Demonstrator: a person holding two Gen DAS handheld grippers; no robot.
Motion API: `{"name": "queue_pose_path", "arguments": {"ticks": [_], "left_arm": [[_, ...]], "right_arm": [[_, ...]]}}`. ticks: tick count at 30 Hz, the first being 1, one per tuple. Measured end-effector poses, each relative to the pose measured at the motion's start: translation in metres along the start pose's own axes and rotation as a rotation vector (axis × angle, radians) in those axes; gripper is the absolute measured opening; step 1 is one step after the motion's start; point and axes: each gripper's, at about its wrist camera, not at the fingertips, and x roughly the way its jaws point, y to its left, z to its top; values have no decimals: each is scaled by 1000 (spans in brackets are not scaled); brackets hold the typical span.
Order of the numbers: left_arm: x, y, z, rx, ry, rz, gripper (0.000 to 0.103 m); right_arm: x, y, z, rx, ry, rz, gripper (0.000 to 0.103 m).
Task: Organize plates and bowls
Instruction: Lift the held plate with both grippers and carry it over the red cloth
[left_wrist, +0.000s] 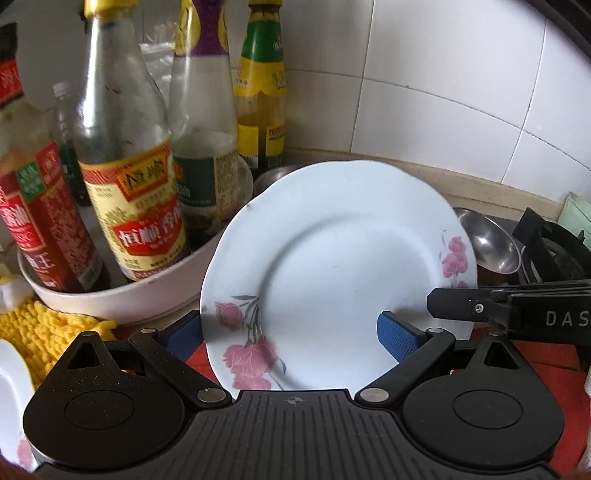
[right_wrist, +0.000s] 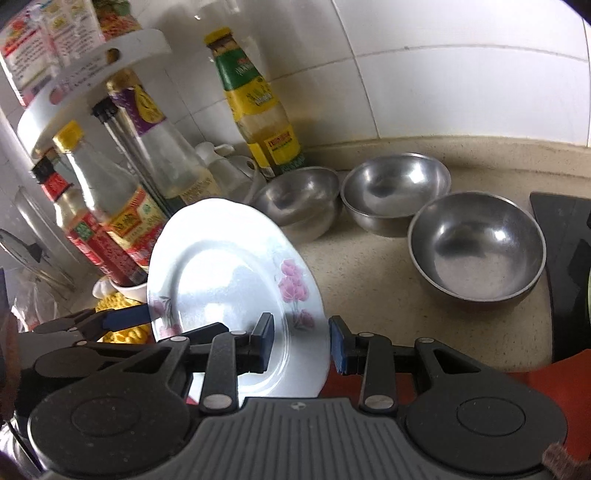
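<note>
A white plate with pink flowers (left_wrist: 340, 273) stands tilted on edge between both grippers; it also shows in the right wrist view (right_wrist: 229, 273). My left gripper (left_wrist: 295, 336) has one blue pad behind the plate and one in front, jaws wide apart. My right gripper (right_wrist: 301, 345) straddles the plate's right rim with a gap at both pads. Three steel bowls (right_wrist: 476, 247) (right_wrist: 397, 192) (right_wrist: 301, 199) sit on the counter behind. Part of another white flowered plate (left_wrist: 11, 387) shows at the far left.
Sauce bottles (left_wrist: 125, 147) stand in a white tray (left_wrist: 110, 299) at the left. A yellow knitted cloth (left_wrist: 44, 328) lies in front of it. A black stove grate (left_wrist: 550, 243) is at the right. Tiled wall (right_wrist: 461, 74) runs behind the beige counter (right_wrist: 369, 277).
</note>
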Motion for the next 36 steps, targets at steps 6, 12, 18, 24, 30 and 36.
{"name": "queue_pose_path", "arguments": {"ticks": [6, 12, 18, 24, 30, 36], "left_arm": [[-11, 10, 1, 0, -13, -1, 100], [-20, 13, -8, 9, 4, -37, 100], [-26, 8, -25, 39, 28, -76, 100], [-30, -5, -51, 82, 79, -119, 100], [-35, -12, -74, 118, 122, -148, 100], [-43, -15, -91, 146, 140, -172, 100]], "right_arm": [[-8, 17, 1, -7, -24, 4, 32], [-18, 21, -4, 31, -14, 7, 32], [-35, 23, -20, 44, -4, -19, 32], [-46, 20, -48, 101, 42, -57, 32], [-57, 20, -75, 146, 79, -92, 32], [-64, 19, -100, 180, 106, -125, 32]]}}
